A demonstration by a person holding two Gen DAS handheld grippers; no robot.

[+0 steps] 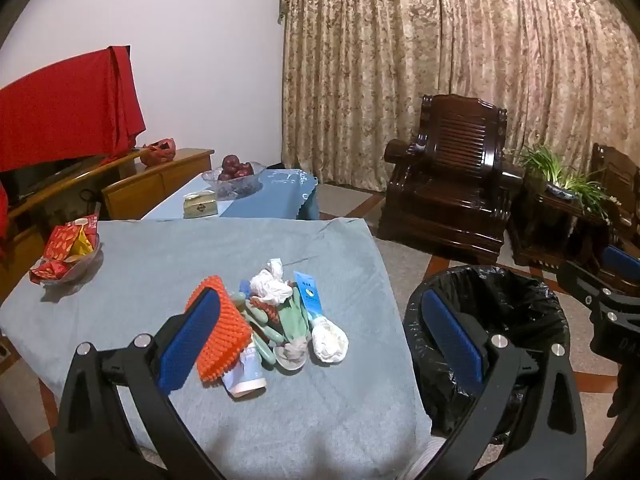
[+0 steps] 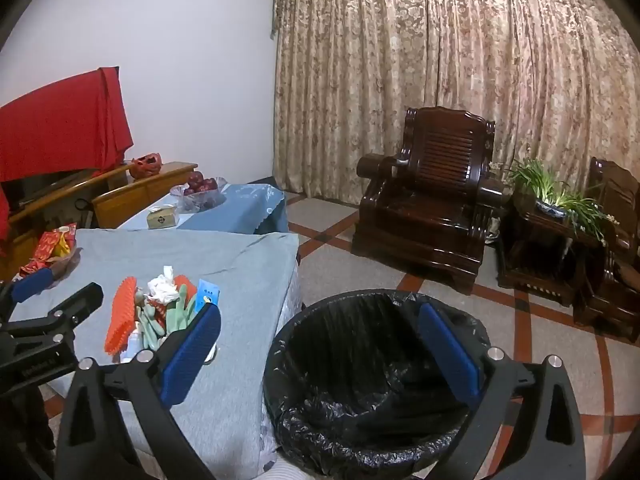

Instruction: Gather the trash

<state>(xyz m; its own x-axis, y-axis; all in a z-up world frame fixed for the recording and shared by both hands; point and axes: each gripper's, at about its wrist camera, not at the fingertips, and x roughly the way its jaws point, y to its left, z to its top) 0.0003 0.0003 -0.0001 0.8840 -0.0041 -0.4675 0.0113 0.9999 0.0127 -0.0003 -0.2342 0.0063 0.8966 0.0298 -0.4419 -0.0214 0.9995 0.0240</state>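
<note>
On the grey-blue cloth (image 1: pixel 168 268) covering the near table, your trash sits in one heap at the middle:
- orange bristly pad (image 1: pixel 222 328), tilted on edge at the heap's left;
- crumpled white tissue (image 1: pixel 270 286) on top;
- pale green glove (image 1: pixel 294 312) and green spoon-like pieces beneath it;
- blue-and-white packet (image 1: pixel 309 298) at the right side;
- white wad (image 1: pixel 330 338) at the near right;
- small pale cup or tub (image 1: pixel 246 376) lying on its side at the near edge.

Beside the table, on the tiled floor, stands the bin (image 2: pixel 372 364) lined with a black bag; nothing from the heap can be seen inside it.

Your left gripper (image 1: pixel 320 348) is spread wide and holds nothing; its left pad overlaps the orange pad in view, and contact cannot be told. Your right gripper (image 2: pixel 320 352) is likewise spread wide and empty, hanging over the bin's mouth.

Elsewhere: glass dish of red snack packets (image 1: pixel 66 256) at the cloth's far left; bowl of dark red fruit (image 1: pixel 234 172) on the farther blue table; dark wooden armchair (image 2: pixel 432 200); potted plant (image 2: pixel 556 192).
</note>
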